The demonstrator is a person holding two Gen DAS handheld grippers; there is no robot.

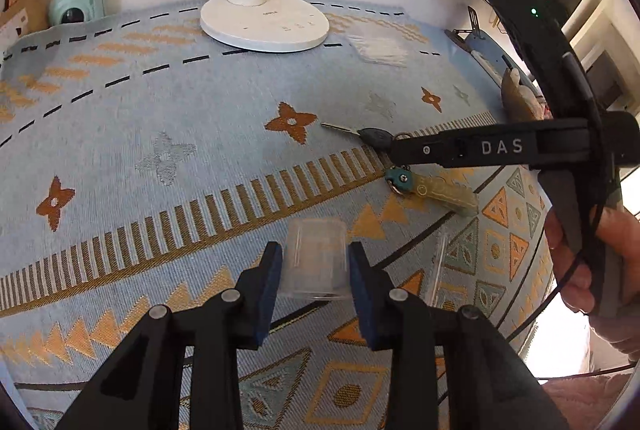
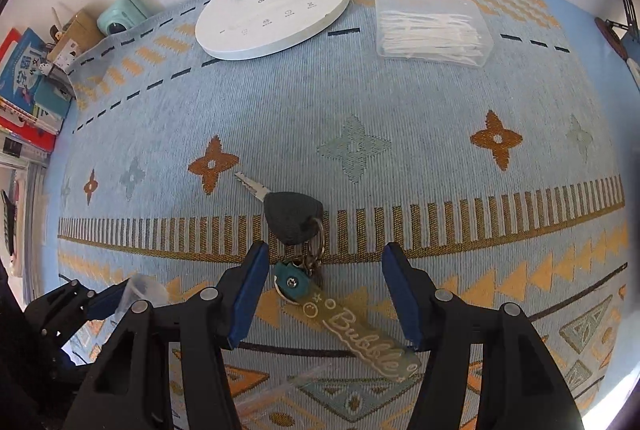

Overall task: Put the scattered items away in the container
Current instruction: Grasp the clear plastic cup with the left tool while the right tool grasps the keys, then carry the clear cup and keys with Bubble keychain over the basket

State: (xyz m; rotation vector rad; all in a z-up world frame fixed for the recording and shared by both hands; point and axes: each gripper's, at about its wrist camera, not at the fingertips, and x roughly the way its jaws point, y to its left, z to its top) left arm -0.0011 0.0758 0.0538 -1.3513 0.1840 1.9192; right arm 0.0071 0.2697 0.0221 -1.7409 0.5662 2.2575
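Item: bunch of keys (image 2: 298, 230), comprising a black-headed silver key, a teal fob and a translucent olive tag lettered "Bubble", lying on the blue patterned woven cloth (image 2: 400, 102).

Position: directly between and just ahead of your right gripper (image 2: 322, 262), whose jaws stand wide and empty. The bunch's long axis runs diagonally, key blade far-left, tag near-right, so the ring sits nearest the jaw line.

Your left gripper (image 1: 314, 262) holds a small clear plastic cup (image 1: 316, 258) between narrow jaws, near the keys and to their left.

Room: open cloth all around. The white lamp base (image 2: 276, 18) and the clear box of white sticks (image 2: 434, 28) lie well apart, at the far side.
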